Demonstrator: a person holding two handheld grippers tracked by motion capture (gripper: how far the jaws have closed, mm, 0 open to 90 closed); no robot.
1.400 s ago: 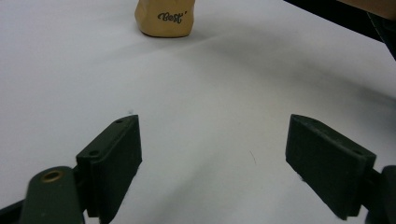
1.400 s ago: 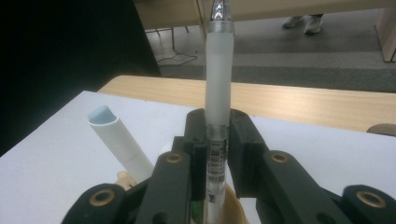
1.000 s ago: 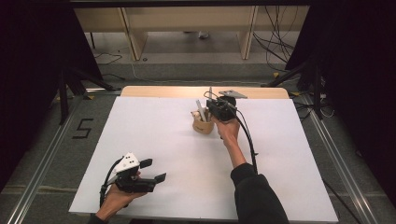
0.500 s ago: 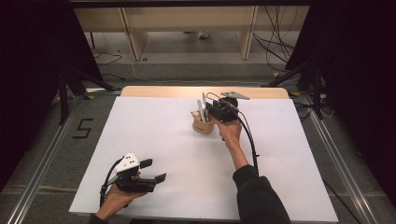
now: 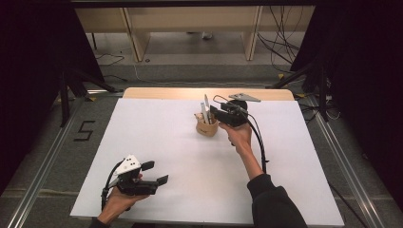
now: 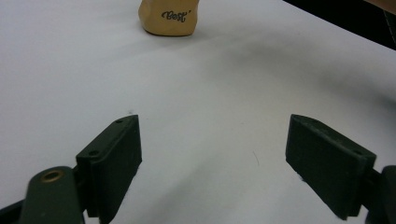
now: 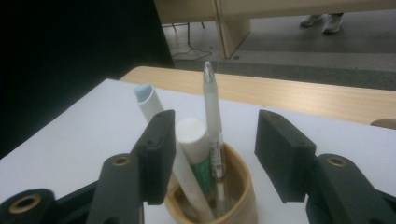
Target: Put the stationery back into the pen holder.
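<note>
My left gripper (image 5: 154,175) rests low at the near left of the white table (image 5: 157,137), its jaws spread wide with nothing between them, pointing across the bare surface toward the tan cup (image 6: 168,17) far ahead. At the far middle of the table, that cup (image 5: 207,127) holds a clear pen (image 7: 213,121), a white glue stick (image 7: 194,149) and a blue-tipped tube (image 7: 152,108). My right gripper (image 7: 212,154) hovers just above the cup's near side, jaws apart around the pen and glue stick, closed on nothing.

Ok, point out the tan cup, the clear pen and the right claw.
tan cup (image 5: 207,128), high view, its front wall.
clear pen (image 7: 212,112), right gripper view, mid barrel.
right claw (image 7: 212,156), right gripper view, midway between fingertips.
</note>
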